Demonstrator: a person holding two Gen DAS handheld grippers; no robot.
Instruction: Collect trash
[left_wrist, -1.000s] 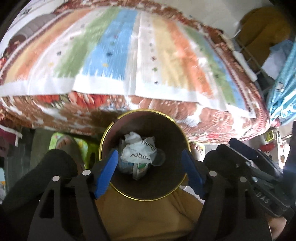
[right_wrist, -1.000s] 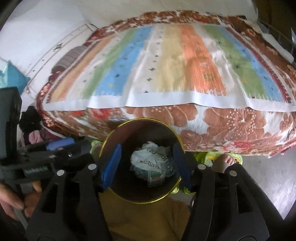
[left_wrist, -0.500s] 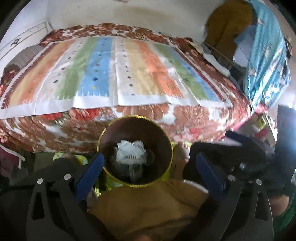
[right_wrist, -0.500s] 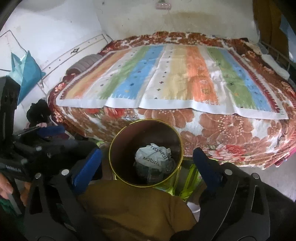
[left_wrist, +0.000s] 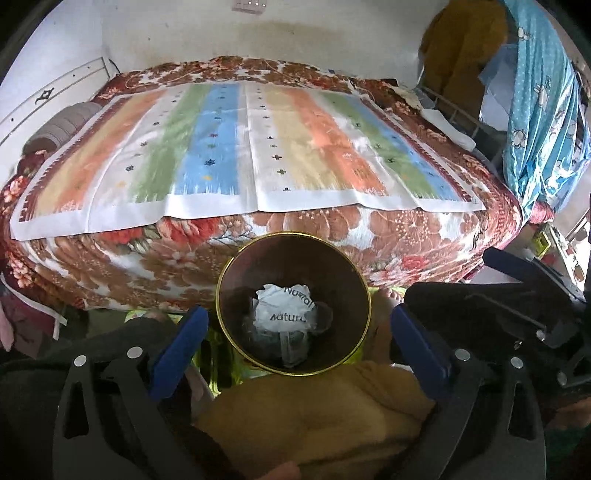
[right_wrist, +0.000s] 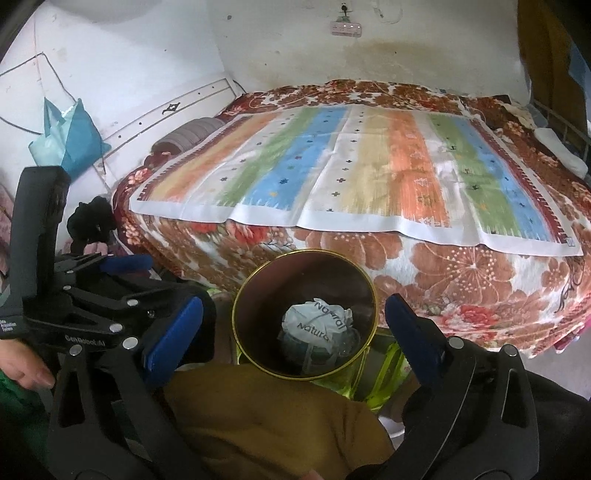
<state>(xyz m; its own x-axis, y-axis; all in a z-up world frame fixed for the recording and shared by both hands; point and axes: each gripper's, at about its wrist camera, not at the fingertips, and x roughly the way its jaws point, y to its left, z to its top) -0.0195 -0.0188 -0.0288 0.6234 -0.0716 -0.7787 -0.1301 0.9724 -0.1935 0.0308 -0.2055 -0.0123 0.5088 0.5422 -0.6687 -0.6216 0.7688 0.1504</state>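
1. So, both claws were spread as wide as they go and neither had hold of anything. The left claw (left_wrist: 299, 343) sat low in the left wrist view, its blue pads either side of the trash bin (left_wrist: 236, 280), not touching it.
2. Same deal with the right claw (right_wrist: 295, 332) in the right wrist view: pads apart, bin between them in the frame, nothing gripped.
3. The bin was a dark round can with a gold rim, standing just below the centre of both frames, right in front of the bed's near edge.
4. Down in the bottom of it lay a crumpled white wrapper (left_wrist: 284, 308) with "Natural" printed on it. There was some darker stuff under it, but I couldn't tell what.
5. Under the bin there was something lime green (right_wrist: 384, 365), see-through plastic by the look of it.
6. A mustard-yellow cloth (left_wrist: 314, 410) filled the bottom centre, just below the bin.
7. The bed (left_wrist: 295, 240) took up the whole middle of both views, with a brown flowery blanket and a striped sheet (left_wrist: 240, 147) laid flat on top.
8. In the right wrist view, the left claw's black body showed at the left edge, with a hand (right_wrist: 22, 365) on it. A teal bag (right_wrist: 70, 140) hung on the wall at upper left.
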